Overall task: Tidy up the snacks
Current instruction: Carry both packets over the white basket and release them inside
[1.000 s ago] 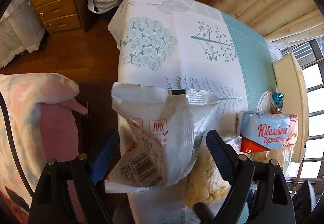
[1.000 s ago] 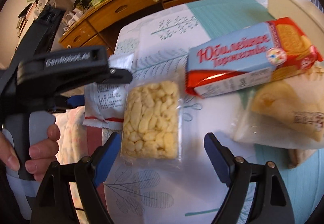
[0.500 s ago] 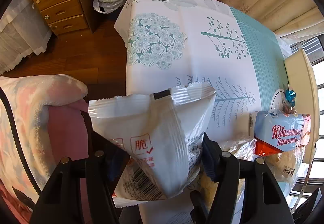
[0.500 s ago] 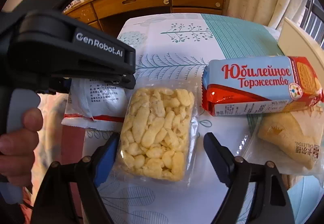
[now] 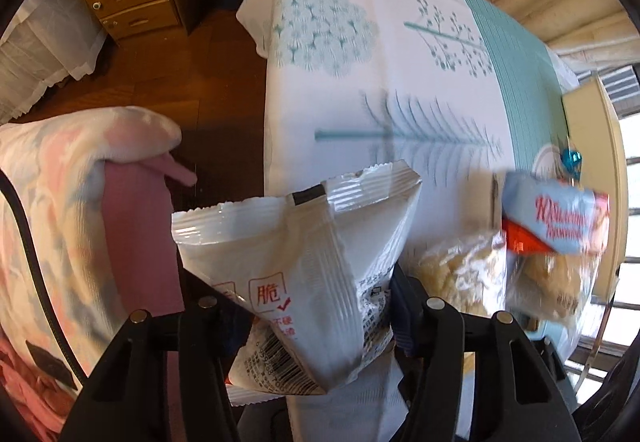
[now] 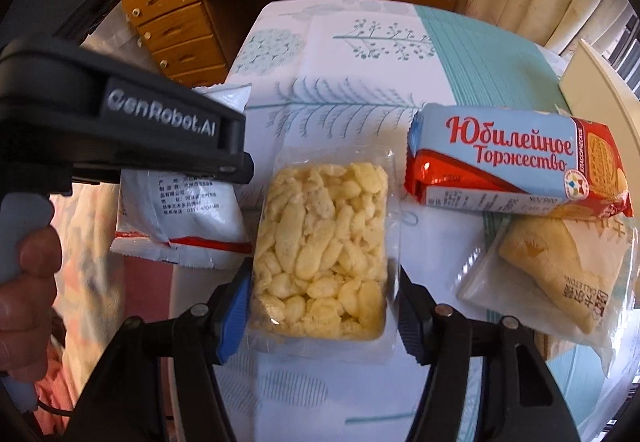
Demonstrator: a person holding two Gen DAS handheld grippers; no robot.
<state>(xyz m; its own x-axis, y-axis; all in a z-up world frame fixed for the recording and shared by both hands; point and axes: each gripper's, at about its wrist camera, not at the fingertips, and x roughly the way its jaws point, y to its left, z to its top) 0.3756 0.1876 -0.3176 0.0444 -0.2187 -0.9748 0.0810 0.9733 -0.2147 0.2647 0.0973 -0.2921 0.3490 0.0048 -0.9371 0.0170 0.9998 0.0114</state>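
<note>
Left gripper point(image 5: 316, 306): fingers have just been closing and now clamp the white snack pouch point(image 5: 296, 262) by its lower part; the pouch is creased where the pads press in, and its sealed top edge juts up beyond the fingertips.
White snack pouch, position: between the left fingers, over the left edge of the worktop point(image 5: 360, 82); from the right wrist view it shows just left of the right fingers, partly hidden behind the left gripper's black body.
Right gripper point(image 6: 324, 306): fingers have just been closing and stand on either side of the clear pack of puffed snacks point(image 6: 320, 250); the blue left pad meets the wrapper's edge, but firm pressure from both pads cannot be confirmed.
Clear pack of puffed snacks, position: flat on the worktop, lengthwise between the right fingers.
Biscuit packet point(image 6: 516, 166): blue and red, Cyrillic lettering, right of and beyond the right fingers, resting partly on a wrapped pastry point(image 6: 552, 270).
Wrapped pastry, position: just right of the right fingers, on the worktop.
Hand point(image 6: 28, 298): grips the left gripper's handle, at the left border of the right wrist view.
Worktop cover: white cloth with teal leaf prints and a teal band.
</note>
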